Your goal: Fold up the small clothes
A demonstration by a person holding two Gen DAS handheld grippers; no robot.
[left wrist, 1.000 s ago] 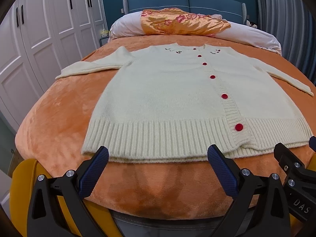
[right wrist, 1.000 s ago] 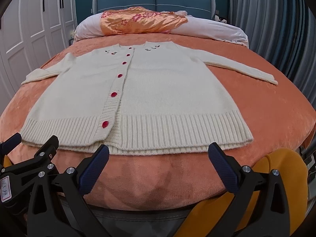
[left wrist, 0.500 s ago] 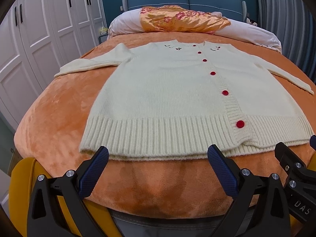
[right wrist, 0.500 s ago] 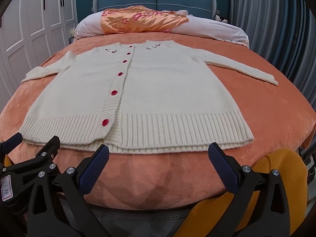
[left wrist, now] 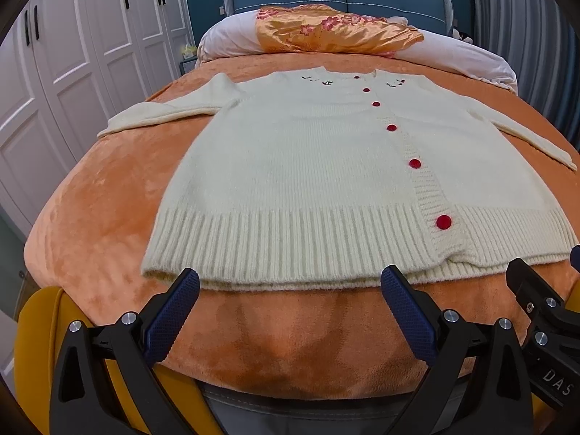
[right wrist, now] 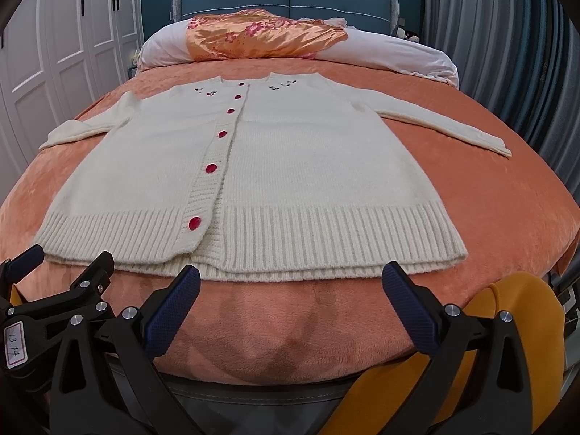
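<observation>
A cream knitted cardigan [left wrist: 308,166] with red buttons lies flat and face up on the orange bedspread, sleeves spread to both sides, ribbed hem toward me. It also shows in the right wrist view [right wrist: 290,166]. My left gripper [left wrist: 290,290] is open and empty, just short of the hem, toward its left half. My right gripper [right wrist: 290,286] is open and empty, just short of the hem's right half. Each gripper shows at the edge of the other's view.
The orange bedspread [left wrist: 108,210] covers a bed with white pillows [left wrist: 224,40] and an orange satin cloth [left wrist: 333,29] at the head. White wardrobes [left wrist: 72,54] stand left, a grey curtain [right wrist: 507,54] right. Yellow padding [right wrist: 514,326] sits below the bed's near edge.
Both grippers have risen slightly and edged toward the hem. The cardigan has not moved.
</observation>
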